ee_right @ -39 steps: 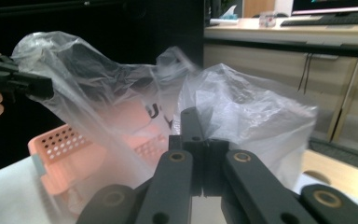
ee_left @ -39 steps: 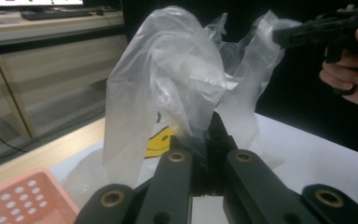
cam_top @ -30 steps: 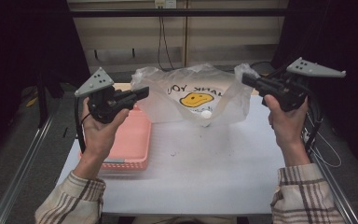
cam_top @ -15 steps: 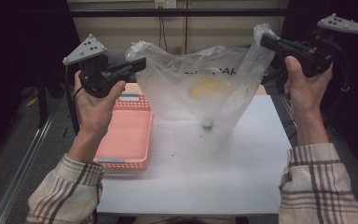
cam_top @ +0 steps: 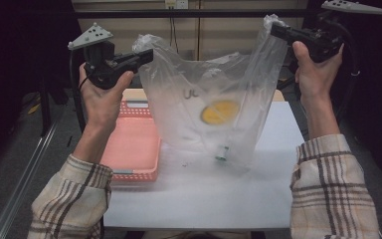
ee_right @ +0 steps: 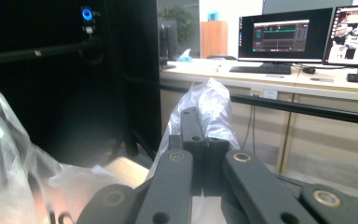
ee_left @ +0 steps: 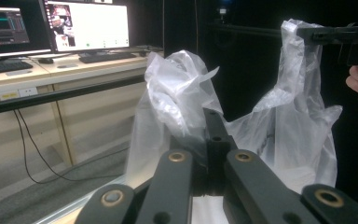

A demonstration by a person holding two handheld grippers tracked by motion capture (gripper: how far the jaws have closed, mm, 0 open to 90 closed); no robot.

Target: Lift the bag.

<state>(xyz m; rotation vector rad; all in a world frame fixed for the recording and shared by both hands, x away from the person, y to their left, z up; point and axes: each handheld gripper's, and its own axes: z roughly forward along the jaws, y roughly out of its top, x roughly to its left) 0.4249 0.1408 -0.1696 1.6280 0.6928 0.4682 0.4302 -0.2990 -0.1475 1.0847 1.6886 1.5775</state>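
Observation:
A clear plastic bag (cam_top: pixel 214 109) with a yellow print hangs above the white table (cam_top: pixel 204 194), stretched between both grippers. My left gripper (cam_top: pixel 146 54) is shut on the bag's left handle, high at the left. My right gripper (cam_top: pixel 274 29) is shut on the right handle, higher at the top right. A small white and green object (cam_top: pixel 222 153) lies in the bottom of the bag. In the left gripper view the crumpled handle (ee_left: pixel 182 93) bunches around the closed jaws, and the other gripper (ee_left: pixel 340 35) holds the far handle. In the right gripper view bag film (ee_right: pixel 212 109) wraps the jaws.
A pink basket (cam_top: pixel 134 144) sits on the table's left part, under my left forearm. Desks with monitors (ee_right: pixel 303 35) stand beyond a dark rail. Black curtains flank both sides.
Both hands have risen and spread apart with the handles. The bag went from lying on the table to hanging upright and stretched, its bottom just above the table.

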